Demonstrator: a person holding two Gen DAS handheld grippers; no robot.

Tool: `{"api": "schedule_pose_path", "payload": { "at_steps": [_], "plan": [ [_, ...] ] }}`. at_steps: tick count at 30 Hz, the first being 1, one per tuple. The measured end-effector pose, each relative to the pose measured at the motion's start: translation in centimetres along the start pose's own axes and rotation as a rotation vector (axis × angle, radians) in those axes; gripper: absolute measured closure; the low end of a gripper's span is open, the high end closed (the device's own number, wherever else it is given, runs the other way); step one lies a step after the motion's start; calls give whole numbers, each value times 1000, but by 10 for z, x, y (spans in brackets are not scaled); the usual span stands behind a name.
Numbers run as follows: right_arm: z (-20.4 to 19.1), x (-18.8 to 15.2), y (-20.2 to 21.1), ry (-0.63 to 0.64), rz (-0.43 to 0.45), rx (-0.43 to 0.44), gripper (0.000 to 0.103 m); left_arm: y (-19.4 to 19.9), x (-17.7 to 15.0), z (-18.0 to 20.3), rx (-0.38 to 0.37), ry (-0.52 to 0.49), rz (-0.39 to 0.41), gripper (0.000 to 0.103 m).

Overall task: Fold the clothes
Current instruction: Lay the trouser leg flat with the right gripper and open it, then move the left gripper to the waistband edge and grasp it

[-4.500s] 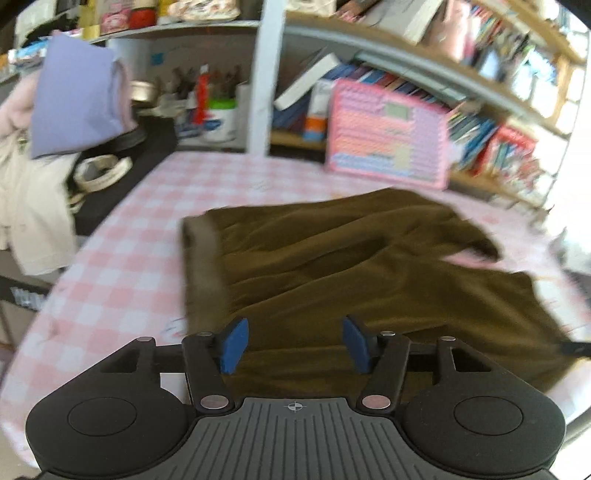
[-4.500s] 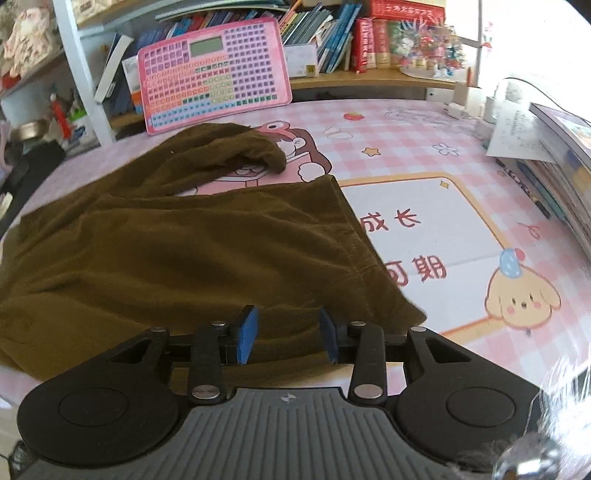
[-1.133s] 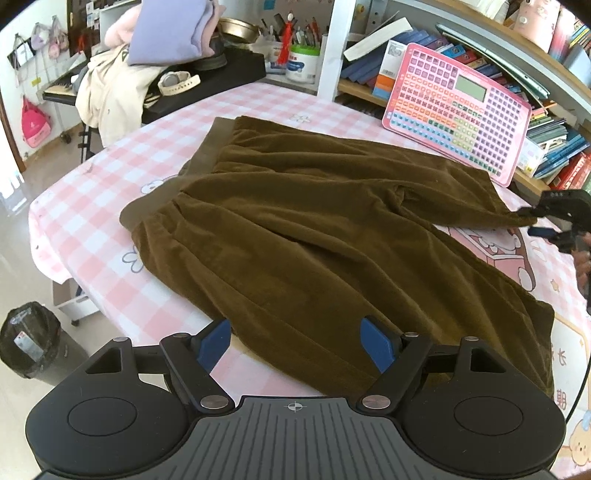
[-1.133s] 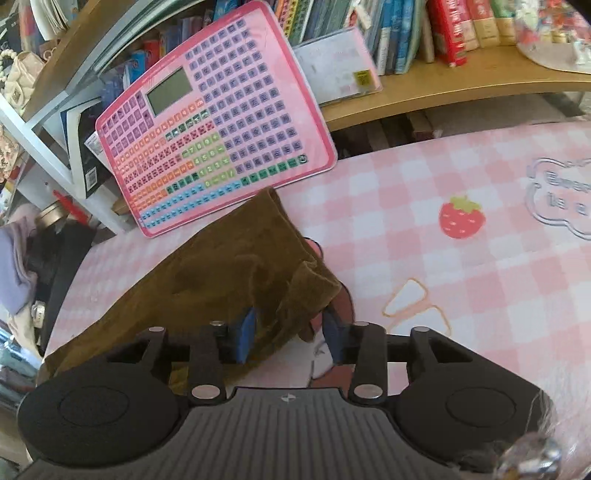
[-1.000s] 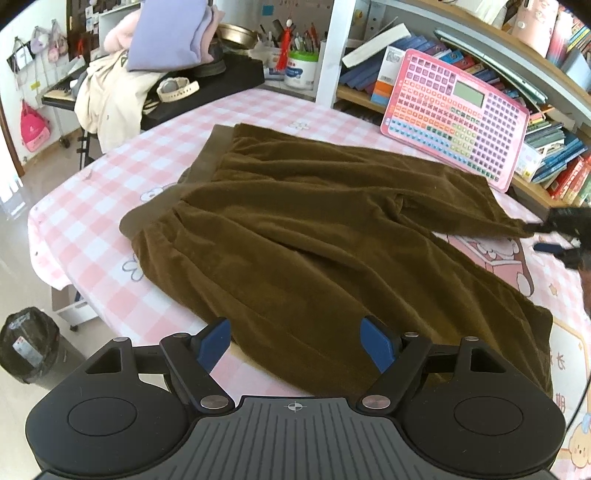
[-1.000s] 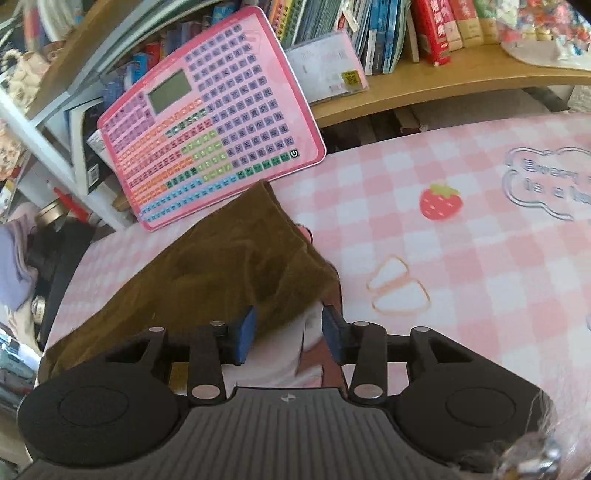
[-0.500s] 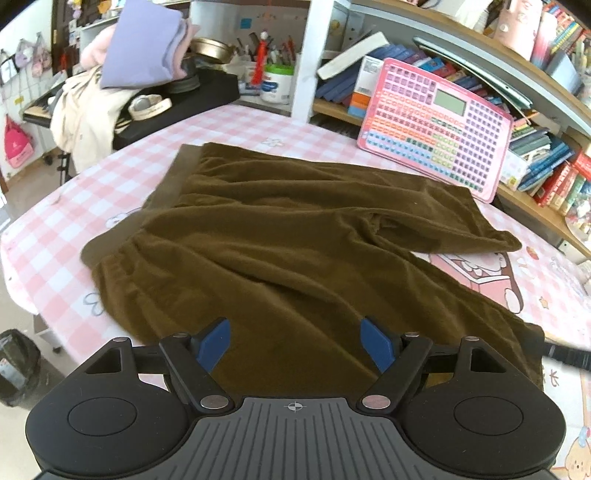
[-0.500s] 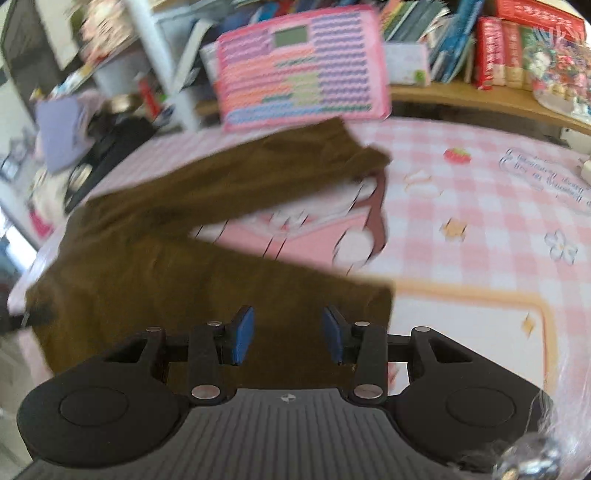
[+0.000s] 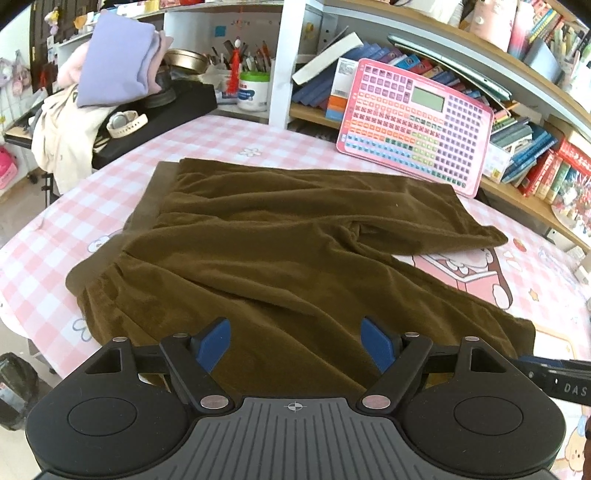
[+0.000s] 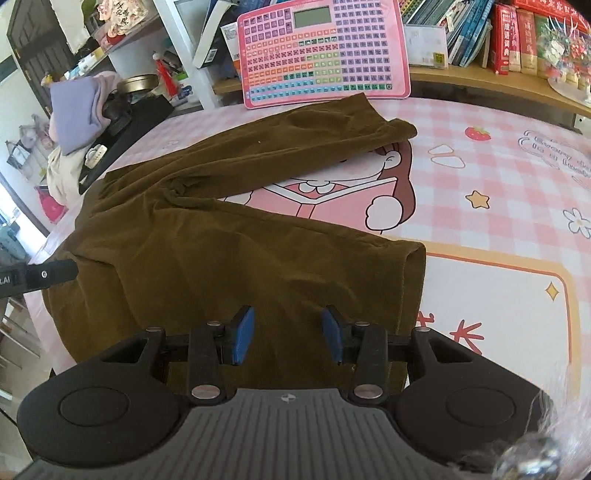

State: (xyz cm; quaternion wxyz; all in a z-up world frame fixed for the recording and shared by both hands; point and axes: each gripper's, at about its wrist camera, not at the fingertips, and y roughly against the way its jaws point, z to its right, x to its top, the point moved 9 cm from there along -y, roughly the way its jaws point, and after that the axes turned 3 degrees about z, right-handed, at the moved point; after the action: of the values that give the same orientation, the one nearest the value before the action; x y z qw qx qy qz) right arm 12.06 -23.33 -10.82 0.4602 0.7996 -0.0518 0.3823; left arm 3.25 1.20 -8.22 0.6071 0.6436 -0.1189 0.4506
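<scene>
Brown corduroy trousers point(image 9: 280, 243) lie spread flat on the pink checked table point(image 9: 74, 206), waistband at the left, two legs running right. They also show in the right wrist view point(image 10: 229, 236). My left gripper point(image 9: 295, 345) is open and empty, hovering over the near edge of the trousers by the waist. My right gripper point(image 10: 286, 334) is open and empty, above the near leg close to its hem point(image 10: 412, 280). The far leg's hem point(image 10: 384, 125) lies near the pink board.
A pink keypad board point(image 9: 413, 125) leans against the bookshelf at the table's back. A black stand with a purple cloth point(image 9: 118, 70) and beige clothes stands at the left. Books line the shelf point(image 10: 480, 33) at the right. The table edge drops off at the left.
My right gripper has let go of the far leg's hem, opened, and drawn back to the near leg. My left gripper has moved in closer over the trousers and stayed open.
</scene>
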Motion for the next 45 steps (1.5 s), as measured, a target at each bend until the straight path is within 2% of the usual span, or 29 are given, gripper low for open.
{"api": "schedule_pose_path", "payload": {
  "at_steps": [10,19,25,28,33,38,45],
  "plan": [
    [-5,1,14,-51,55,-115,64,-7,16,0,-131,-71,21,23],
    [-43,-9,30,-87,111,-236,62,0,22,-54,-184,-60,16,23],
    [-32,-36,53,-206,140,-404,62,5,24,-79,-232,-95,18,23],
    [-40,-55,60,-249,139,-447,62,6,19,-89,-253,-112,7,23],
    [-73,-82,61,-251,135,-474,61,7,6,-103,-285,-150,-16,23],
    [-86,-94,62,-229,140,-511,54,9,4,-126,-262,-117,-12,23],
    [-80,-92,62,-240,146,-551,46,8,6,-160,-202,-41,-1,23]
  ]
}}
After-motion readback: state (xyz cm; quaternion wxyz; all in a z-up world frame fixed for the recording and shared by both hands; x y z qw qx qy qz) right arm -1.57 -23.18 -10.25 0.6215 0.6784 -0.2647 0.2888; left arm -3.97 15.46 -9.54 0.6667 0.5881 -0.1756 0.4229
